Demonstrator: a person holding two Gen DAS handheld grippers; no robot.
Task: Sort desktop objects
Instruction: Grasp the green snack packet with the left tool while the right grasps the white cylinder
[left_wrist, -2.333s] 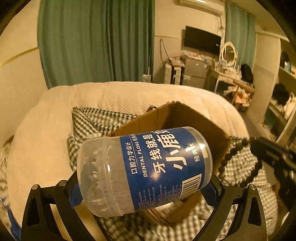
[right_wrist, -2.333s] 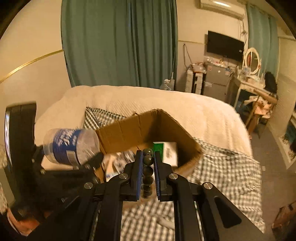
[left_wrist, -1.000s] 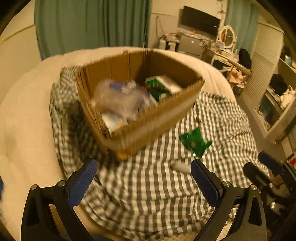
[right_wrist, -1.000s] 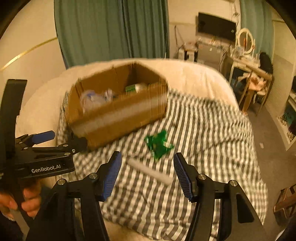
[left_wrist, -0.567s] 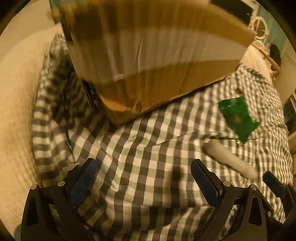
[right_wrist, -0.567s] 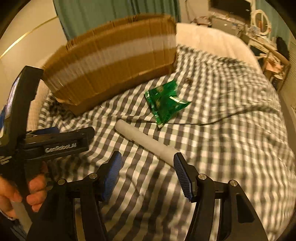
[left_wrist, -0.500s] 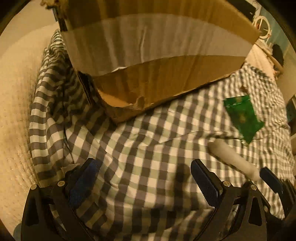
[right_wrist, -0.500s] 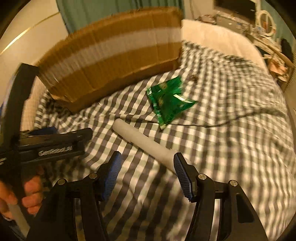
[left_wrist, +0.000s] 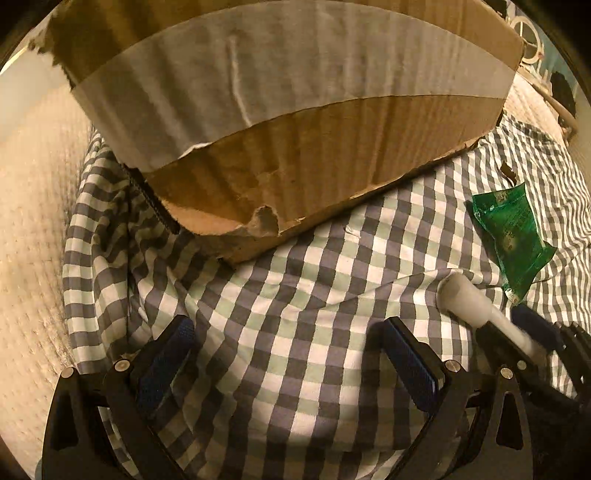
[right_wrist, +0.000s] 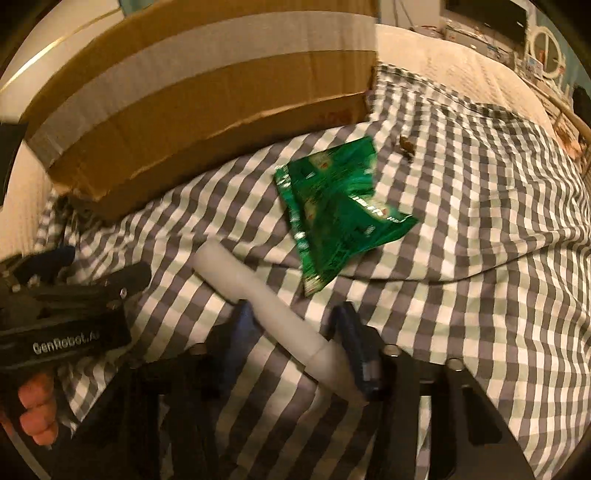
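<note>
A white tube (right_wrist: 258, 291) lies slantwise on the checked cloth (right_wrist: 461, 229). My right gripper (right_wrist: 295, 332) has its fingers narrowed around the tube, and both blue pads touch it. In the left wrist view the same tube (left_wrist: 465, 299) runs between the right gripper's fingers at the right edge. A green foil packet (right_wrist: 340, 206) lies just beyond the tube, also visible as the green packet (left_wrist: 511, 229). My left gripper (left_wrist: 290, 360) is open over bare cloth, holding nothing. The cardboard box (left_wrist: 288, 110) stands right in front of it.
The box wall (right_wrist: 192, 85) with a pale tape band fills the upper left of the right wrist view. A person's hand (right_wrist: 35, 410) holds the left gripper's handle. A cream quilted bedspread (left_wrist: 33, 221) lies left of the cloth. A small brown scrap (right_wrist: 406, 144) sits by the packet.
Both grippers dropped low toward the cloth after releasing the jar and beads into the box. The right gripper's fingers moved over the white tube and narrowed onto it.
</note>
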